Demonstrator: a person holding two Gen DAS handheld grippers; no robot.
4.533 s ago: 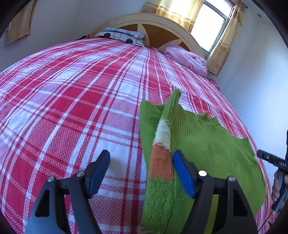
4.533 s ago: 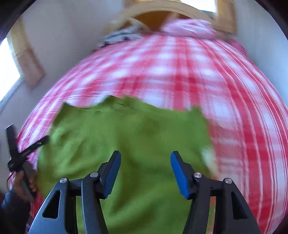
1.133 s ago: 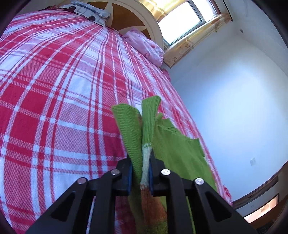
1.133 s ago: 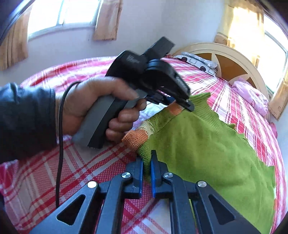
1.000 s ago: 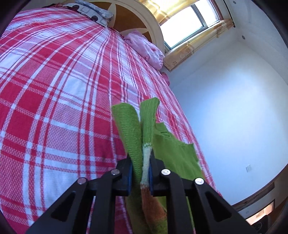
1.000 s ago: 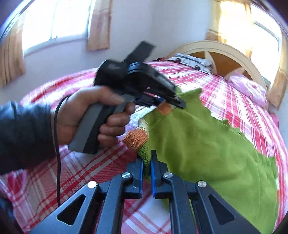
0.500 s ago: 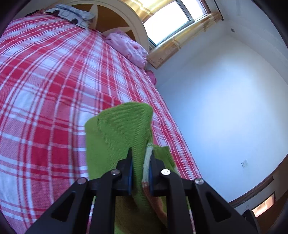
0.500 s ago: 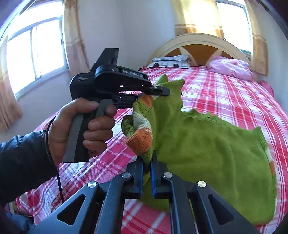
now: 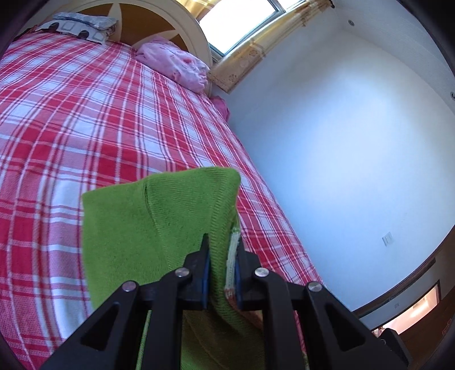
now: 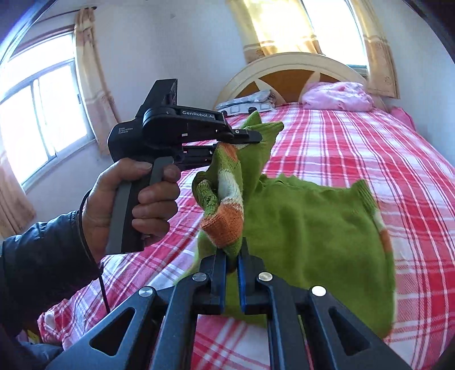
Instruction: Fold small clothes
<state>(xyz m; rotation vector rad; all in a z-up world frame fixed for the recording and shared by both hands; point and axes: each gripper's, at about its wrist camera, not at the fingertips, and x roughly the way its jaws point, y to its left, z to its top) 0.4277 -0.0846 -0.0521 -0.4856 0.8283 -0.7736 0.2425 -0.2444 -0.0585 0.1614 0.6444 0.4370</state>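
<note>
A small green knitted sweater (image 10: 312,227) with orange and white striped cuffs hangs lifted above the red plaid bed (image 10: 355,148). My left gripper (image 9: 221,261) is shut on its green fabric (image 9: 148,227) next to a striped sleeve; it also shows in the right wrist view (image 10: 244,139), held in a hand. My right gripper (image 10: 232,256) is shut on the sweater just below the orange cuff (image 10: 224,224). The far side of the sweater droops onto the bed.
The plaid bed (image 9: 85,113) stretches to a cream headboard (image 10: 298,71). A pink pillow (image 9: 176,65) and a patterned pillow (image 9: 82,27) lie at its head. A white wall (image 9: 341,142) runs along the bed's right edge. Windows with curtains (image 10: 93,99) stand at the left.
Both grippers, open over the flat sweater earlier, have shut on it and raised it off the bed. In the last half second the sweater rose further.
</note>
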